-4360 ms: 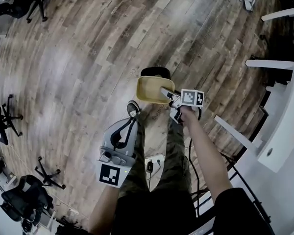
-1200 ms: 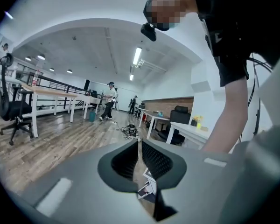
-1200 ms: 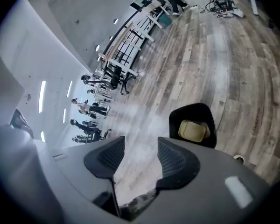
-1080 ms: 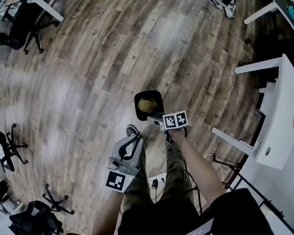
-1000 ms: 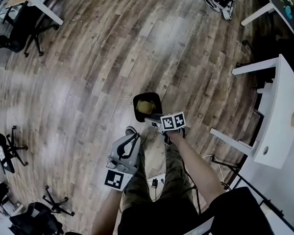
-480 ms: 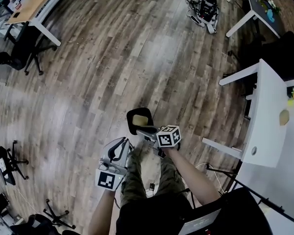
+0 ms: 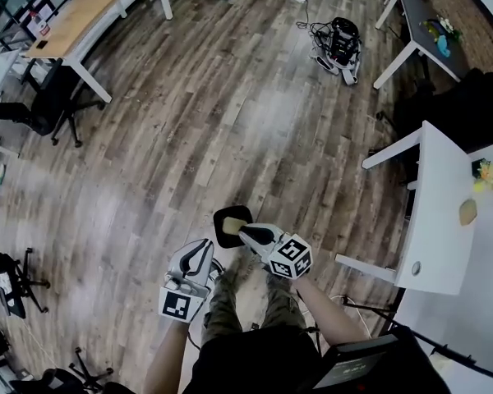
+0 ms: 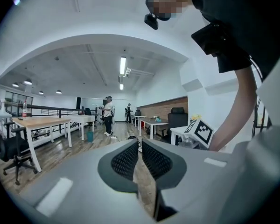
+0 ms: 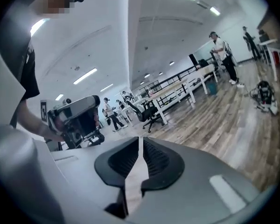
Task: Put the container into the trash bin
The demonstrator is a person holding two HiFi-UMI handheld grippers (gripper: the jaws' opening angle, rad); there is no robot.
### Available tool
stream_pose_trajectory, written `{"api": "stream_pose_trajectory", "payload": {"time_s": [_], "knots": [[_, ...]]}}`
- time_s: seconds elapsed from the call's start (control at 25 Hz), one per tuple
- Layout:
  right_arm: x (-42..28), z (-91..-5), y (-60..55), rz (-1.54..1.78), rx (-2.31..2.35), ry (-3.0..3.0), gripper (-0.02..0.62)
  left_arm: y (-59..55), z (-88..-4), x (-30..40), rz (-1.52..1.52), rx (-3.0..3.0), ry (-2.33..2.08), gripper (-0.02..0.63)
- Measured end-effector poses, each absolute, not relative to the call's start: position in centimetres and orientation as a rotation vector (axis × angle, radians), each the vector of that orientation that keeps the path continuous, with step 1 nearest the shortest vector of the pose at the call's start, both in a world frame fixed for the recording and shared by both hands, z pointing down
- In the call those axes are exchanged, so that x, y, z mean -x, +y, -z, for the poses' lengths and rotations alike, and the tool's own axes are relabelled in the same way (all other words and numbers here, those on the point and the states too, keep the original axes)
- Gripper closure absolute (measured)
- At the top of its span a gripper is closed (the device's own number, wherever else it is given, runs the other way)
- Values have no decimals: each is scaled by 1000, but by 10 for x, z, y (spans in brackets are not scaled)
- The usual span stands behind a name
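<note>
Brown wood planks make up the floor (image 7: pixel 230 97) in the head view. The black bin (image 7: pixel 224 236) stands on it just ahead of the right gripper (image 7: pixel 242 231). That gripper's tips overlap the bin's near rim in the picture, and I cannot tell whether they touch it. The tan container (image 7: pixel 236 217) lies inside the bin, just beyond those tips and free of them. The left gripper (image 7: pixel 206 245) is beside the bin, to the left of the right gripper and slightly behind it, pointing much the same way. A white tabletop (image 7: pixel 434 220) stands well off to the right gripper's right. A wooden tabletop (image 7: pixel 90 15) is far ahead of the left gripper and to its left.

In the left gripper view the left gripper (image 8: pixel 140 143) points roughly level across the room. Its jaws stand almost together, with only a thin slit between the pads and nothing in it. The right gripper's marker cube (image 8: pixel 203 131) shows just to its right. The wooden tabletop (image 8: pixel 37 121) is ahead on its left, and people (image 8: pixel 108 115) stand far ahead.

In the right gripper view the right gripper (image 9: pixel 141 141) has its jaws closing, down to a narrow slit with nothing between them. The left gripper (image 9: pixel 77 118) shows close on its left. Chairs (image 9: pixel 147 111) stand ahead, with people (image 9: pixel 219 50) farther off, and wood floor (image 9: pixel 233 125) spreads ahead to its right.
</note>
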State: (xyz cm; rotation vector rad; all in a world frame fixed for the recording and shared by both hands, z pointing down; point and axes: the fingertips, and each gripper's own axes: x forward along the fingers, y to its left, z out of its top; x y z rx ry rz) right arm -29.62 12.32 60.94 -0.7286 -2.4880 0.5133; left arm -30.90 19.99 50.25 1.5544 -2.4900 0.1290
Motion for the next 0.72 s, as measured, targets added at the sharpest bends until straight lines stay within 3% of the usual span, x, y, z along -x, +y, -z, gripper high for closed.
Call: {"api": "stream_pose_trajectory", "payload": {"time_s": [0.12,0.24,0.72], "knots": [[297,-580,117,-370,717,-2563,545,194,-488,312,-128,-1568,-2514,592],[298,-549,121,-310,740,-2618,485,191,-473,313,-124,-1591,-2536,592],[295,-448,138,-127,795,-2837,446,191,-425,309,-139,-1627,-2619,592]]}}
